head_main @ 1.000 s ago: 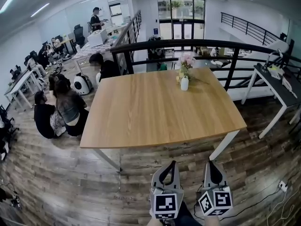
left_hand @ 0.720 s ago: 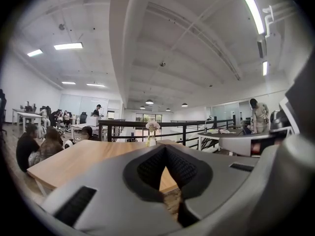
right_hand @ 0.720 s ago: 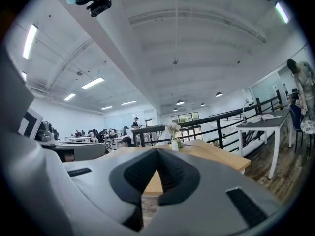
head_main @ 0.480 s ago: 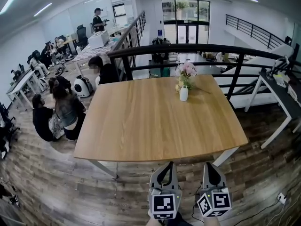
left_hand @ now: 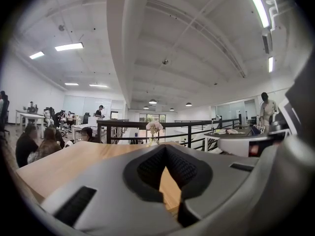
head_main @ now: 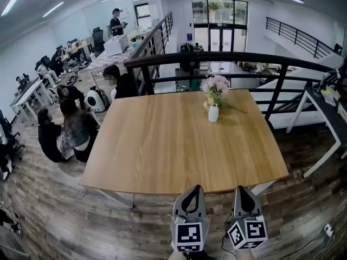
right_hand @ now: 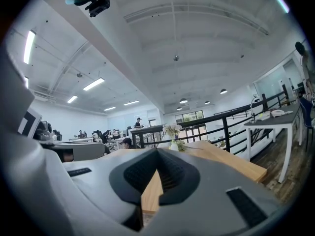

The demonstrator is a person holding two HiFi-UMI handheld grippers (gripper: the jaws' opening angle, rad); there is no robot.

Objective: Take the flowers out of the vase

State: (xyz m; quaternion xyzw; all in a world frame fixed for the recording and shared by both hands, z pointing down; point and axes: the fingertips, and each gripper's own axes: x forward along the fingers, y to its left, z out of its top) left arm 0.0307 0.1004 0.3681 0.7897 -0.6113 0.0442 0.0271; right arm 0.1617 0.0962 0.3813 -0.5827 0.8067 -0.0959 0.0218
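A small white vase [head_main: 213, 112] with pink and white flowers [head_main: 217, 84] stands at the far side of the wooden table [head_main: 162, 145], right of its middle. Both grippers are held side by side just short of the table's near edge, far from the vase. My left gripper [head_main: 194, 190] is shut with nothing in it, and my right gripper [head_main: 242, 189] is shut and empty as well. In the left gripper view the flowers [left_hand: 154, 127] show far off above the closed left gripper [left_hand: 165, 149]. In the right gripper view the vase [right_hand: 173, 145] stands beyond the closed right gripper [right_hand: 157, 151].
A black railing [head_main: 217, 58] runs behind the table. Several people [head_main: 70, 129] sit on the floor to the left. A white desk [head_main: 325, 107] stands to the right. Wooden floor lies between me and the table.
The table has come nearer in the head view; its front edge now lies just ahead of both grippers. Both grippers stay shut and side by side.
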